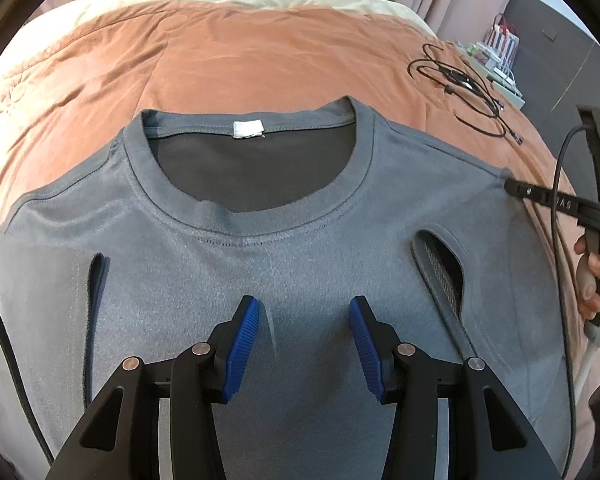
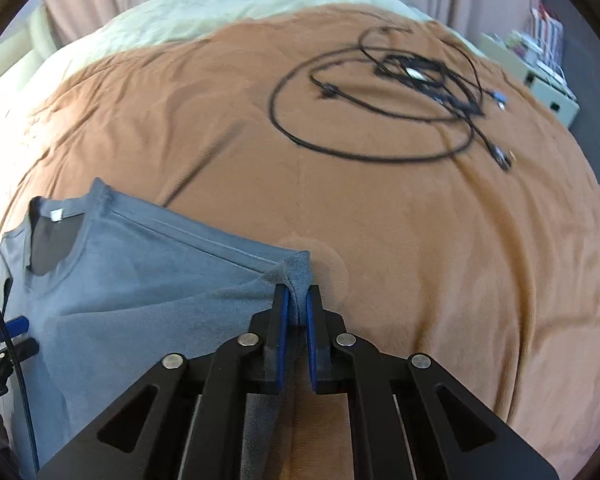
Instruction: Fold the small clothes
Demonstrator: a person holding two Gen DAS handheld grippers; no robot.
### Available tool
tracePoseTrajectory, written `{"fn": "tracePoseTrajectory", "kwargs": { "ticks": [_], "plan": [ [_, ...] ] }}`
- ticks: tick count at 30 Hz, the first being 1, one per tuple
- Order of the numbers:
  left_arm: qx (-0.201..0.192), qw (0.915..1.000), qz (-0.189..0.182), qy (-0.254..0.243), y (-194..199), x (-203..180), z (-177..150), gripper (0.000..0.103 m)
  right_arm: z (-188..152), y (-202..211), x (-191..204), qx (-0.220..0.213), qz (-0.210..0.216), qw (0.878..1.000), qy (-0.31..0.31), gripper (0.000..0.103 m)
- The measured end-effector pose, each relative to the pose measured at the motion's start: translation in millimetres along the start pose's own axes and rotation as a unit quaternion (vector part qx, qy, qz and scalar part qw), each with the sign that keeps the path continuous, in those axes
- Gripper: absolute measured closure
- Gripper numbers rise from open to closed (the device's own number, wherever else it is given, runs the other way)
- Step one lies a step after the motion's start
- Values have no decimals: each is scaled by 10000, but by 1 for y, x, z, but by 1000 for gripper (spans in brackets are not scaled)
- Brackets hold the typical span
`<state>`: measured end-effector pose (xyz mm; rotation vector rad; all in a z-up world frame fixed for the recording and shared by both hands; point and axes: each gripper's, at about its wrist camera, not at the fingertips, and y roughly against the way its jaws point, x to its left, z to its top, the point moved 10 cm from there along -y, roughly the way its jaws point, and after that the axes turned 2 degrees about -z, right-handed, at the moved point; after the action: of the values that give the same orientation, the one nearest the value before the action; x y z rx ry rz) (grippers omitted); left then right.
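From my left wrist camera I see the grey T-shirt (image 1: pixel 300 248) lying flat on the orange blanket (image 1: pixel 240 60), neckline away from me, its white label (image 1: pixel 248 129) showing inside the collar; my left gripper (image 1: pixel 304 312) hovers over the chest of the shirt with its blue pads (image 1: pixel 242 344) spread wide apart and nothing between them; at the right edge my right gripper (image 1: pixel 512 186) reaches in from the side, its tip at the shirt's shoulder corner, a hand (image 1: pixel 592 280) on its handle; a tangle of black cables (image 1: pixel 464 92) lies on the blanket beyond the shirt, well apart from it.

From my right wrist camera the right gripper's (image 2: pixel 297 304) fingers are drawn close together and clamped on a bunched corner of the T-shirt (image 2: pixel 140 264) at the shoulder, the cloth peaking up just past the tips; the rest of the shirt spreads to the left; the cables (image 2: pixel 400 96) sit farther up the blanket (image 2: pixel 440 260), somewhat blurred.
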<state>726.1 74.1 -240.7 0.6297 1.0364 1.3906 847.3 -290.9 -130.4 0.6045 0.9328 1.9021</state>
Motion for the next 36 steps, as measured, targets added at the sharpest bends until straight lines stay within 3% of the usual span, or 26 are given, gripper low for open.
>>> {"fn": "tracePoseTrajectory", "kwargs": {
  "ticks": [2, 11, 16, 22, 28, 30, 31, 33, 35, 36],
  "plan": [
    [-38, 10000, -29, 12, 2, -3, 3, 54, 2, 2, -3, -21, -124, 9999, -79, 92],
    [-407, 9987, -294, -86, 13, -38, 29, 54, 4, 20, 2, -85, 106, 9997, -204, 91],
    [-271, 9990, -197, -301, -6, -56, 38, 54, -2, 6, -4, 74, -37, 9999, -108, 91],
    [163, 9983, 243, -497, -38, -47, 29, 54, -3, -4, -10, 98, -257, 9996, -69, 88],
    [136, 9986, 282, -436, -22, -42, 28, 54, -2, 15, -9, 61, -281, 9993, -254, 85],
    [73, 9988, 273, -404, -11, -36, 25, 54, -5, 29, -4, -1, -25, 9996, -278, 85],
    [48, 9989, 263, -380, -6, -35, 24, 54, -8, 36, -2, 5, 71, 9996, -280, 83],
    [18, 9994, 185, -302, 7, -32, 20, 54, -15, 51, 3, -33, 145, 9997, -215, 69],
    [4, 9996, 117, -272, 19, -32, 16, 54, -23, 67, 7, -128, 161, 9997, -90, 40],
    [-13, 9996, 109, -270, 27, -31, 14, 54, -26, 74, 8, -173, 161, 9997, -60, 38]
  ]
}}
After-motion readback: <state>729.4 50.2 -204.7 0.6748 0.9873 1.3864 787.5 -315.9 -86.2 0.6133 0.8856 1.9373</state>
